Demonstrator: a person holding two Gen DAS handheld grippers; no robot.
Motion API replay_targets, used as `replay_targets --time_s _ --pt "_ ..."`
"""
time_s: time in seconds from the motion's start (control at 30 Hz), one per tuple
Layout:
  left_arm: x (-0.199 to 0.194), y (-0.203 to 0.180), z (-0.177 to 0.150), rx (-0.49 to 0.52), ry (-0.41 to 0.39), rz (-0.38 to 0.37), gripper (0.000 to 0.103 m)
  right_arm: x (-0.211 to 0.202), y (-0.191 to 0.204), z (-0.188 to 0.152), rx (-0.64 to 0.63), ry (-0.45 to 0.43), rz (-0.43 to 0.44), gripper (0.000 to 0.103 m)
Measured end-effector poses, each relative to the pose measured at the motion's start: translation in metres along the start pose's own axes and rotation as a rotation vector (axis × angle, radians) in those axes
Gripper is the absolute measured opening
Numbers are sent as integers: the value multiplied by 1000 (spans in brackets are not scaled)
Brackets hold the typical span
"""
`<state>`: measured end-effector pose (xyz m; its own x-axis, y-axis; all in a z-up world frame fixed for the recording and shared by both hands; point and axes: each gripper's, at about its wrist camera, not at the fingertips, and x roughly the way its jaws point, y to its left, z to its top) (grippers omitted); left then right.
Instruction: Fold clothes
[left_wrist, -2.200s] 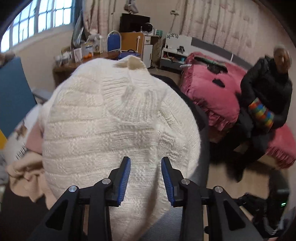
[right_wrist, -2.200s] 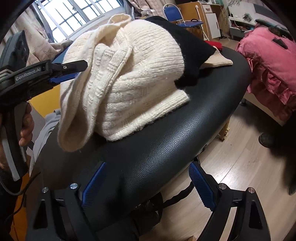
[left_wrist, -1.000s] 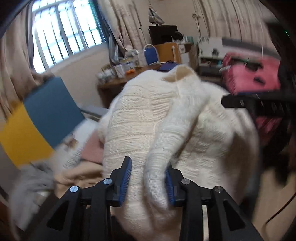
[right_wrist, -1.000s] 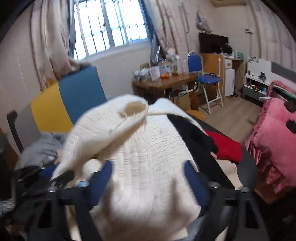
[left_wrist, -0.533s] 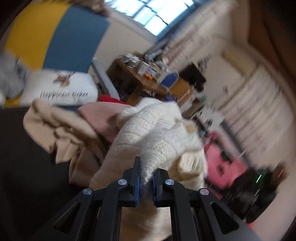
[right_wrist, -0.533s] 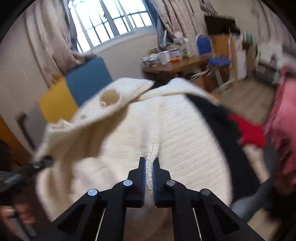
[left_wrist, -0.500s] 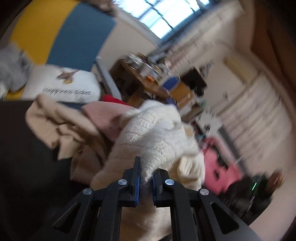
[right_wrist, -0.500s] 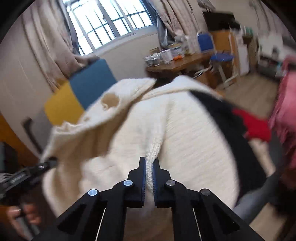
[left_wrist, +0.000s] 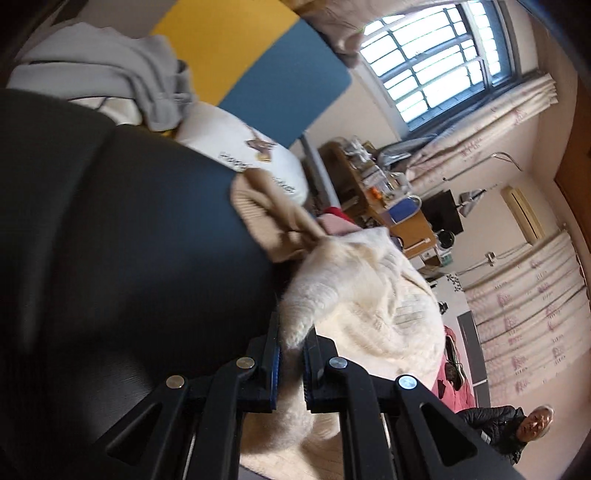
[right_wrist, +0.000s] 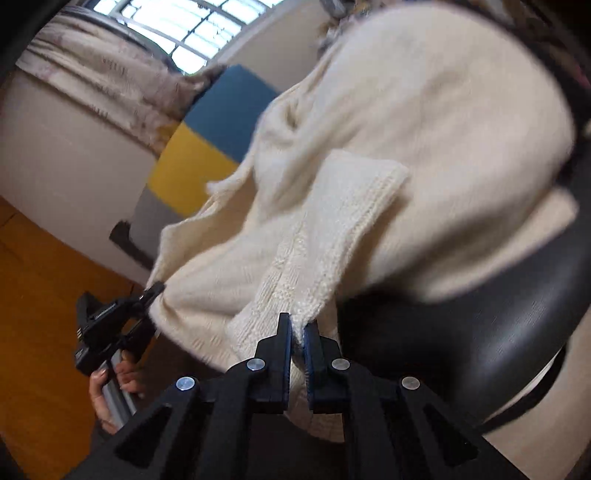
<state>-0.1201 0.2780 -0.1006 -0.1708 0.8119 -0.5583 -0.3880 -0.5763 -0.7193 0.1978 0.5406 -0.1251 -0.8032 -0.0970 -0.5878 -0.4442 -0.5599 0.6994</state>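
Observation:
A cream knitted sweater (left_wrist: 373, 295) (right_wrist: 406, 147) is held up between both grippers over a black padded table (left_wrist: 110, 240) (right_wrist: 480, 325). My left gripper (left_wrist: 291, 332) is shut on a bunched fold of it, seen in the left wrist view. My right gripper (right_wrist: 297, 328) is shut on a ribbed edge of the same sweater. The right wrist view also shows the left gripper (right_wrist: 155, 290) at the left, pinching the sweater's far corner, with a hand (right_wrist: 110, 384) on its handle.
A beige garment (left_wrist: 273, 218), a pink one (left_wrist: 334, 225) and a red one lie on the table behind the sweater. A grey garment (left_wrist: 110, 70) and a white printed pillow (left_wrist: 251, 155) sit at its far side. A person in a black jacket (left_wrist: 502, 424) is at lower right.
Both grippers closed on the cream sweater and lifted and swung it away from the pile. The views have tilted strongly and the sweater now stretches between the two grippers.

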Motion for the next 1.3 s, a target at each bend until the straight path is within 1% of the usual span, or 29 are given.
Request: replay_targets --time_s 0.1,0.13,0.2,0.23,0.3,0.37,0.4,0.47,0.5,0.57,0.6,0.63,0.67,0.7,0.73,0.77,0.8,0.87,0.93,1.0,1.07,1.13,1.17,1.2,1.23,1.3 --pt "-19 30 -1 -29 -18 31 6 17 13 -27 -10 74 38 7" --pt "-26 37 -1 -35 -31 41 4 24 19 -35 -27 103 49 6" --pt "-40 52 -1 -48 -56 60 3 41 39 -55 -80 165 68 7" --pt "-47 60 0 -54 -70 72 0 49 50 -65 -109 196 80 7" --pt "-66 75 3 -64 -108 118 0 66 73 -83 -168 256 101 7" --pt "-87 93 5 -84 -126 133 0 84 95 -104 -221 313 128 6" --pt "-98 101 5 -84 -139 146 0 91 103 -110 -246 324 126 6" --pt "-111 105 0 -19 -134 196 1 102 115 -118 -285 331 107 7" --pt "-110 106 -6 1 -110 190 5 103 117 -119 -298 323 85 8" --pt "-108 108 -19 41 -61 177 20 103 116 -119 -332 318 9 11" --pt "-106 109 -25 58 -38 169 22 100 113 -118 -349 313 -17 12" --pt "-100 108 -29 58 -24 154 26 95 111 -117 -377 293 -51 15" --pt "-94 107 -34 58 -10 141 29 88 110 -115 -417 262 -99 19" --pt "-84 105 -37 52 0 136 31 81 109 -114 -454 233 -141 22" --pt "-74 102 -39 48 12 130 34 73 109 -110 -488 203 -182 34" --pt "-62 97 -42 57 27 113 40 64 108 -104 -525 169 -230 51" --pt "-51 92 -44 65 41 99 43 55 106 -97 -557 132 -279 57" --pt "-31 83 -46 74 56 91 48 39 97 -81 -609 54 -386 59" --pt "-8 74 -48 87 79 97 55 24 84 -69 -613 7 -481 60" --pt "9 65 -52 100 90 112 56 17 74 -56 -687 -42 -613 60" --pt "19 63 -54 99 82 110 60 12 65 -49 -794 -78 -742 74" --pt "27 62 -57 102 70 103 66 16 59 -48 -935 -75 -829 79" --pt "31 61 -57 103 65 98 66 21 52 -47 -997 -56 -855 82" --pt "34 59 -57 104 64 92 67 29 43 -45 -1051 -24 -879 82" --pt "37 58 -57 104 62 85 68 32 34 -40 -1059 0 -886 79" --pt "43 54 -57 106 59 72 69 31 15 -25 -997 38 -848 75"
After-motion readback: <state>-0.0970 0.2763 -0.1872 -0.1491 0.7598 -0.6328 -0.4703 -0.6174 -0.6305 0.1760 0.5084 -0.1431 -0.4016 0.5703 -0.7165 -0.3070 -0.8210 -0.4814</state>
